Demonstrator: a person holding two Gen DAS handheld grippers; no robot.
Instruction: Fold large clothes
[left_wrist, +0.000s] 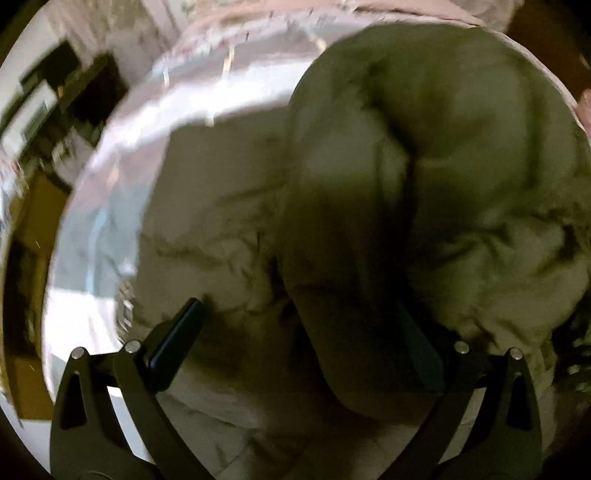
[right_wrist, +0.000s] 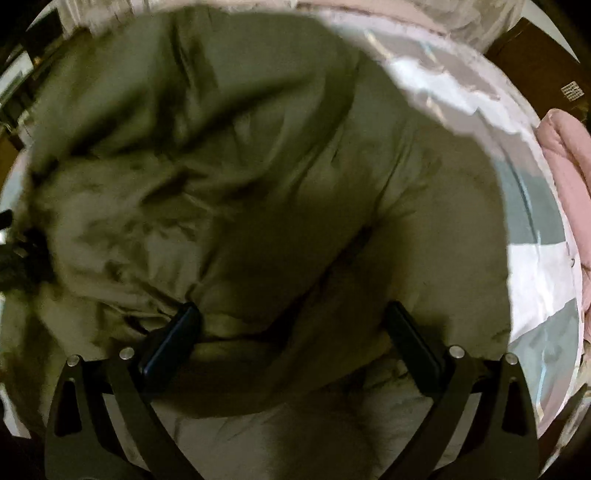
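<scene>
A bulky olive-green padded jacket (left_wrist: 424, 177) lies crumpled on a bed, and both views are motion-blurred. In the left wrist view my left gripper (left_wrist: 299, 332) is open wide just above it. A thick darker fold of the jacket runs between the fingers and covers most of the right finger; the left finger (left_wrist: 181, 332) shows in full. In the right wrist view the same jacket (right_wrist: 207, 158) fills the frame. My right gripper (right_wrist: 295, 332) is open too, with a rounded fold of the jacket between its two fingers.
The bed sheet (left_wrist: 110, 229), patterned in white, grey and pale blue, shows around the jacket (right_wrist: 532, 229). A pink quilt (right_wrist: 565, 177) lies at the bed's right edge. Brown boxes (right_wrist: 539, 62) stand beyond it. Dark furniture (left_wrist: 85, 92) and brown floor sit left of the bed.
</scene>
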